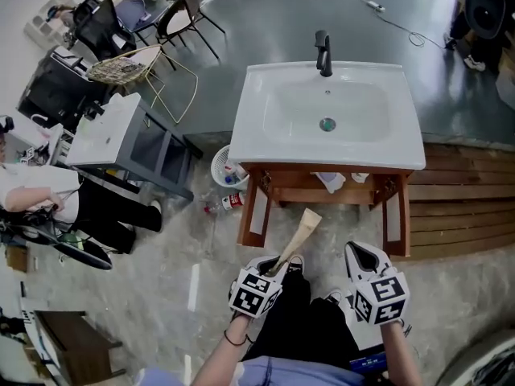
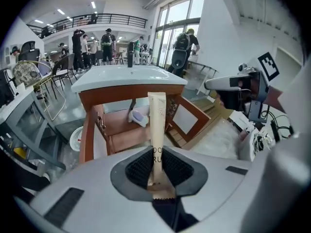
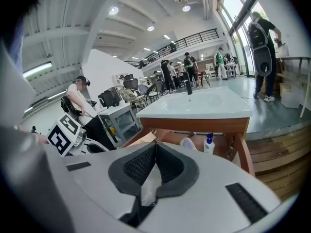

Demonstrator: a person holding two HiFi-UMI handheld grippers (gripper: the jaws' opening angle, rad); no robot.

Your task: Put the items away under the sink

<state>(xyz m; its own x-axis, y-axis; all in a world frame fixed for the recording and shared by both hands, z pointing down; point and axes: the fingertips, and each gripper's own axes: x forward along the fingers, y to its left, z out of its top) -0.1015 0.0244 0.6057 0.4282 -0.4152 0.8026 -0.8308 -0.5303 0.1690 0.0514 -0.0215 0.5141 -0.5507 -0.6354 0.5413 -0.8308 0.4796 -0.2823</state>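
Note:
A white sink tops a wooden cabinet whose two doors stand open. My left gripper is shut on the lower end of a long tan tube, which points up toward the cabinet opening. In the left gripper view the tube rises straight from between the pads. To its right, my right gripper is shut with nothing in it; its pads meet at the tips. On the cabinet shelf lie a white and lilac item and a white pump bottle.
A white basket with bottles stands on the floor left of the cabinet. Further left are a grey cart and a seated person. A wooden step runs along the right. A black faucet stands on the sink.

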